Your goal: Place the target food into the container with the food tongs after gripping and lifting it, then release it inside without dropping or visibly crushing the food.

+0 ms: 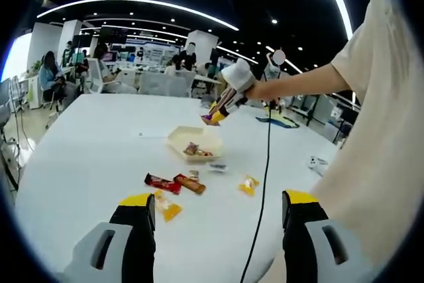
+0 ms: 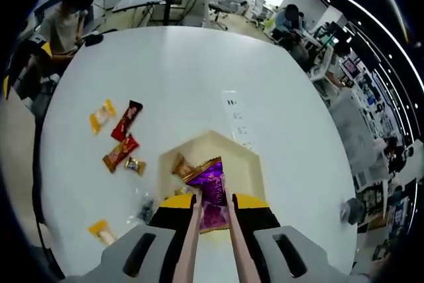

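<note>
In the left gripper view, the left tool (image 1: pixel 218 220) stands wide open with nothing between its jaws, low over the near edge of the white bench (image 1: pixel 86 137). Well ahead of it the right tool (image 1: pixel 215 116), carried on a person's outstretched arm, hangs directly above the pale container (image 1: pixel 193 142), which sits near the middle of the bench and already holds at least one snack. Five wrapped snacks lie loose on the bench between the container and the left tool: two reddish bars (image 1: pixel 163 183), one small piece, and two yellow packets (image 1: pixel 249 185). In the right gripper view, the right tool (image 2: pixel 213 211) is closed on a pair of food tongs (image 2: pixel 192 246), whose tips pinch a purple wrapped snack (image 2: pixel 211 187). The snack's long axis runs along the tongs, and it hangs straight over the open container (image 2: pixel 248 167), so the release looks to need only a short drop; the right hand is clearly the nearer one.
</note>
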`<action>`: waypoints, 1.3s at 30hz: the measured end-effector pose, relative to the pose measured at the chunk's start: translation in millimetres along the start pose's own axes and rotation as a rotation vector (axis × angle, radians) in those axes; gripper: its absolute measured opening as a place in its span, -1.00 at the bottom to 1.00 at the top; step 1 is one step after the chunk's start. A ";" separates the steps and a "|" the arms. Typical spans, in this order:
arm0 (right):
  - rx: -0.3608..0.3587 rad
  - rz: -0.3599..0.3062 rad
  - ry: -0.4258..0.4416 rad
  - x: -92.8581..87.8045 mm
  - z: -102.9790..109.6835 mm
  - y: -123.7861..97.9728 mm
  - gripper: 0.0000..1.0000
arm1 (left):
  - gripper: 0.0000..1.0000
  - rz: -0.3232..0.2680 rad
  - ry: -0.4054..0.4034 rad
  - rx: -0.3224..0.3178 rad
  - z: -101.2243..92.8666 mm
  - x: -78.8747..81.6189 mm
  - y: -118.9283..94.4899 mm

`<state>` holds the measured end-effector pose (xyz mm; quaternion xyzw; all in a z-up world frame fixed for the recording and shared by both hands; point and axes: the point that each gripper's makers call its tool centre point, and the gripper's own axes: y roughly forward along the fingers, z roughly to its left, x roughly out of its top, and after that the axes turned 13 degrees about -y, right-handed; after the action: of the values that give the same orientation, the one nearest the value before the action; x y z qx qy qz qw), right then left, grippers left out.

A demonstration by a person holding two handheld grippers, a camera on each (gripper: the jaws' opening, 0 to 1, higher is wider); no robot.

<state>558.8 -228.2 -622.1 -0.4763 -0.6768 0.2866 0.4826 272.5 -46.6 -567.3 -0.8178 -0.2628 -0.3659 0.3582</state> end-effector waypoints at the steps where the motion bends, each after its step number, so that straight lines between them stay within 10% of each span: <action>1: 0.000 0.001 0.000 -0.3 -0.4 0.0 -0.59 | 0.56 0.001 0.000 -0.002 -0.4 -0.2 0.4; 39: -0.021 0.022 0.028 -13.6 -21.2 4.6 -0.58 | 0.54 0.029 -0.007 -0.013 2.7 -3.7 7.8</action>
<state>581.2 -240.5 -623.4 -0.4928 -0.6678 0.2780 0.4836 276.8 -49.9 -574.5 -0.8252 -0.2497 -0.3593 0.3572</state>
